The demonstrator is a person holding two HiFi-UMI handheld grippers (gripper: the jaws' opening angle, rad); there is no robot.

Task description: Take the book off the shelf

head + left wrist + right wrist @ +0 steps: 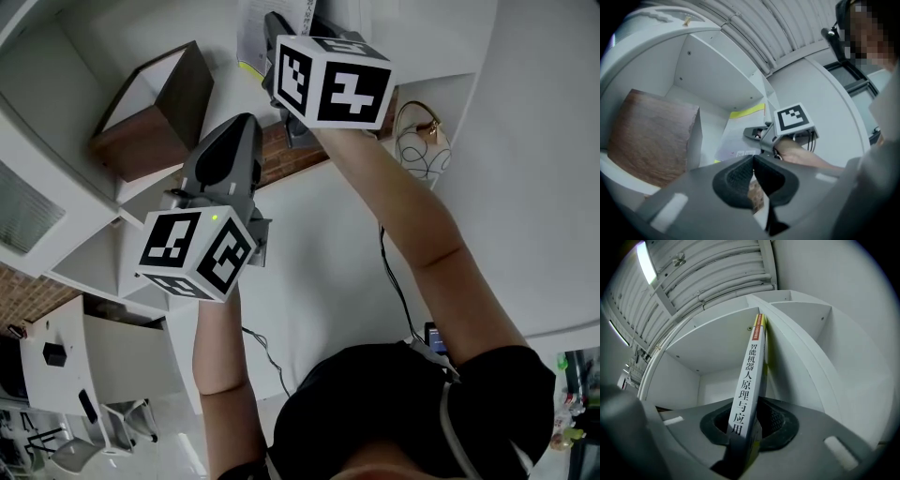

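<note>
A thin white book with black characters on its spine stands upright in a white shelf compartment, leaning against the divider. My right gripper is shut on the book's lower spine, one pad on each cover. In the head view the right gripper reaches up into that compartment, and the book shows beside it. The left gripper view shows the book's white cover with a yellow edge. My left gripper hangs lower and to the left, shut with nothing in it, in front of the shelf.
A brown box fills the compartment left of the book and also shows in the left gripper view. A wire basket sits in the compartment to the right. A black cable runs down the white wall below.
</note>
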